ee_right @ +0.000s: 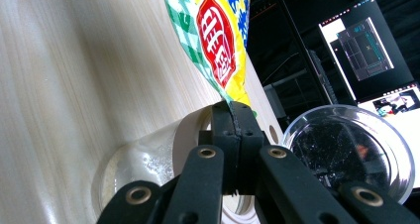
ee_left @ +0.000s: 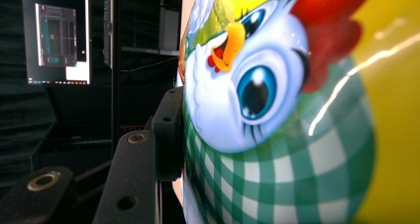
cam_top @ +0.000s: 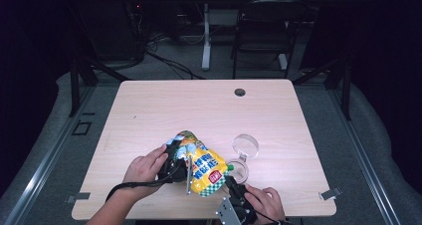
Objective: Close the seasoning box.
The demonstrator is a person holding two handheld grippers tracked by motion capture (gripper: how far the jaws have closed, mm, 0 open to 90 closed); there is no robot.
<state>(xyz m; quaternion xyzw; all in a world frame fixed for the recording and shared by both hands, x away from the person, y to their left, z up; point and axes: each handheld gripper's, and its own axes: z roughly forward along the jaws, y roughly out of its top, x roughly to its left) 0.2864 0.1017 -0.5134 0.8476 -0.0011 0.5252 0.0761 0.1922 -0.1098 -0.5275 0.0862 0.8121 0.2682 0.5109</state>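
A yellow snack bag (cam_top: 201, 168) with a cartoon chicken and green checks is held up over the table's near edge. My left gripper (cam_top: 176, 158) grips its left side; in the left gripper view the bag (ee_left: 297, 110) bulges against the one visible pad (ee_left: 171, 135), and the other jaw is hidden behind it. My right gripper (cam_top: 230, 181) comes in from the lower right. In the right gripper view its jaws (ee_right: 232, 112) are closed together on the bag's lower corner (ee_right: 223, 45).
A clear round tub (cam_top: 239, 170) sits just right of the bag, with a clear round lid (cam_top: 245, 145) behind it. The wooden table (cam_top: 199, 105) has a cable hole (cam_top: 240, 92) at the back. A chair (cam_top: 263, 31) and desk legs stand beyond.
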